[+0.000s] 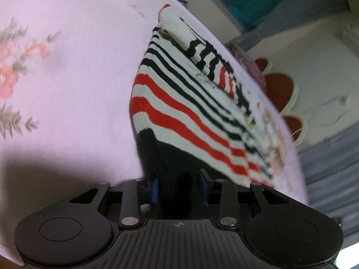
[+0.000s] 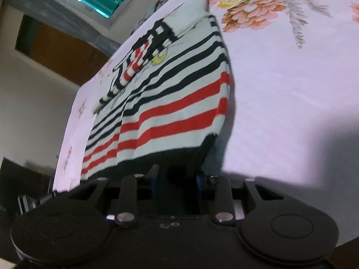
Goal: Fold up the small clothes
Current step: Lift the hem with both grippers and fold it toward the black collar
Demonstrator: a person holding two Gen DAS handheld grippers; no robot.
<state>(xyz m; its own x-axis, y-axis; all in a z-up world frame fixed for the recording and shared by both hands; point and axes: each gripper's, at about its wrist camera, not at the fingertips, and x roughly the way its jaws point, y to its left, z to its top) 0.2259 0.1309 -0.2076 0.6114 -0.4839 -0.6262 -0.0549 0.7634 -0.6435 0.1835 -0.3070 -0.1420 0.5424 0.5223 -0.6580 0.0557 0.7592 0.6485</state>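
Left gripper (image 1: pixel 179 186) and right gripper (image 2: pixel 177 181) each pinch the striped sweater's (image 1: pixel 186 103) black hem above the floral sheet (image 1: pixel 78 67).

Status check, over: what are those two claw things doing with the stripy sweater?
Left gripper and right gripper both clamped on striped sweater black hem. Sleeves folded in. Floral sheet beneath. Nothing blocking.

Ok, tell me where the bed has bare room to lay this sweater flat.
Bare pink sheet lies open on the left hand-held gripper side of the striped sweater, bordered by flower prints. The right hand-held gripper side shows open sheet too. Beyond the folded sleeve the bed edge crowds close.
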